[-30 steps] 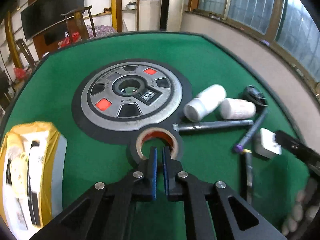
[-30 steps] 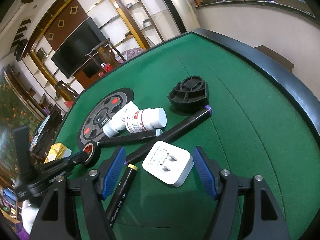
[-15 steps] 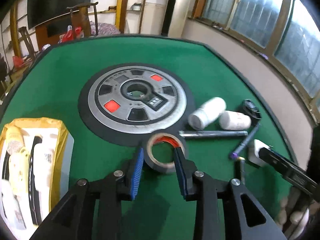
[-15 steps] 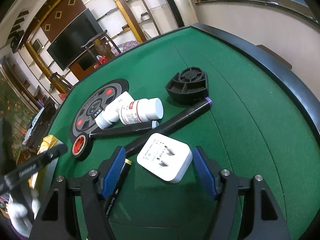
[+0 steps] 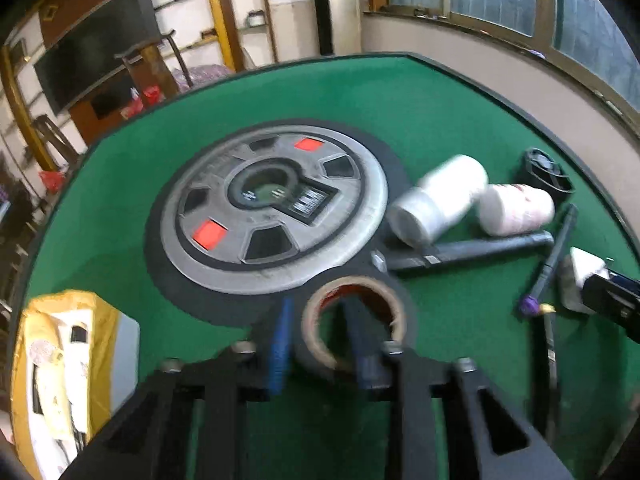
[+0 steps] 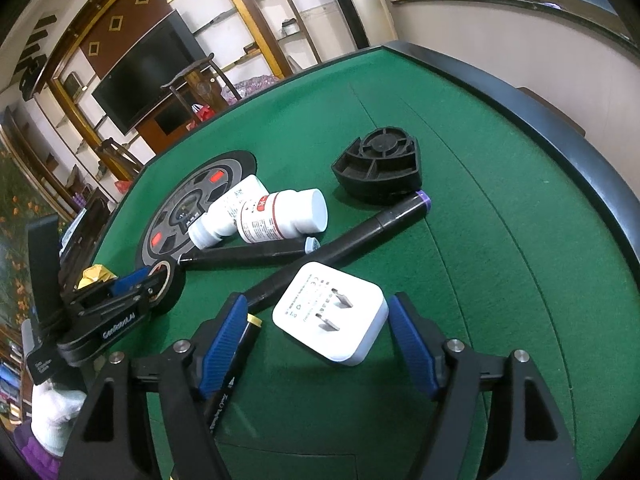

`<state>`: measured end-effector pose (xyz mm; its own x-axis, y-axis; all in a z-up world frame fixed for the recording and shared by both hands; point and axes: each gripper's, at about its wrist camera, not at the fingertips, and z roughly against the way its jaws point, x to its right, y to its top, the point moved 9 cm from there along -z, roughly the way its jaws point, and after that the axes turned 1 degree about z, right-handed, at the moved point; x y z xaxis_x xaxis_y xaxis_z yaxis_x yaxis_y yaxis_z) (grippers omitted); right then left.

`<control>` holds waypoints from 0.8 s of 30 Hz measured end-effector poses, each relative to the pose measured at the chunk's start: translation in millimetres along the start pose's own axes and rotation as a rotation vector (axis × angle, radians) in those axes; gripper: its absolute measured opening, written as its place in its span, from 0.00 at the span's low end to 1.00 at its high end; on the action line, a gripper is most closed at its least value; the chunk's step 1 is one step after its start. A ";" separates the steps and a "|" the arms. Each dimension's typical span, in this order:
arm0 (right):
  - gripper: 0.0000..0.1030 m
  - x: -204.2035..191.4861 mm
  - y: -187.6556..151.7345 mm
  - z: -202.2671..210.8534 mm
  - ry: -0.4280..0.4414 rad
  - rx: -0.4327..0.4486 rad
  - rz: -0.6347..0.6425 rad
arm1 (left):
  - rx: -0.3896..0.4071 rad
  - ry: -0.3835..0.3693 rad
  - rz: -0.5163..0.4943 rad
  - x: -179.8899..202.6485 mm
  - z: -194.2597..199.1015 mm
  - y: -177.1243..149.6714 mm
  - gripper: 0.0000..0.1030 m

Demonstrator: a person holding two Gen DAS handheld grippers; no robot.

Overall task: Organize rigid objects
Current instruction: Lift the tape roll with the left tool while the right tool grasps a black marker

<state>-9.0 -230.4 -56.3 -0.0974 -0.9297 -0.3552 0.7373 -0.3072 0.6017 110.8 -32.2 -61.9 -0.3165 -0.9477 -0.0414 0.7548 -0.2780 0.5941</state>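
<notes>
A black tape roll (image 5: 406, 312) with a tan core lies on the green felt table (image 5: 400, 100) at the near edge of the round centre panel. My left gripper (image 5: 320, 344) is open, with one finger outside the roll's left wall and the other inside its hole. It also shows in the right wrist view (image 6: 148, 284). My right gripper (image 6: 316, 340) is open, its fingers on either side of a white plug adapter (image 6: 332, 316) lying prongs up. Two white bottles (image 6: 280, 218), black markers (image 6: 340, 252) and a black plastic part (image 6: 380, 172) lie beyond.
A yellow-edged box (image 5: 60, 372) lies at the table's left near side. The grey round centre panel (image 5: 272, 208) with red squares fills the table's middle. The raised black table rim (image 6: 540, 120) runs along the right. Chairs, a television and shelves stand behind.
My left gripper opened from shut, then moved forward so its fingers straddle the tape roll's wall. My right gripper stayed open around the adapter.
</notes>
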 end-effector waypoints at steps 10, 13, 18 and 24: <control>0.71 0.8 -0.4 -0.3 0.001 0.002 0.001 | 0.030 -0.164 0.082 13.4 55.8 -33.3 0.14; 0.71 0.9 -0.2 -0.4 -0.005 0.003 0.008 | 0.066 -0.211 0.123 7.1 86.7 -44.6 0.14; 0.71 0.5 -0.2 -0.4 -0.004 -0.001 0.004 | 0.108 -0.264 0.186 -11.6 132.1 -68.9 0.14; 0.71 -37.7 -26.9 14.5 0.008 -0.051 0.077 | 0.192 -0.253 0.241 -49.9 179.9 -93.0 0.14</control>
<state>-34.9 -190.0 -48.8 -0.0339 -0.9484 -0.3153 0.7754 -0.2240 0.5904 -46.9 69.1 29.5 -0.2930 -0.9068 0.3031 0.7110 0.0053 0.7032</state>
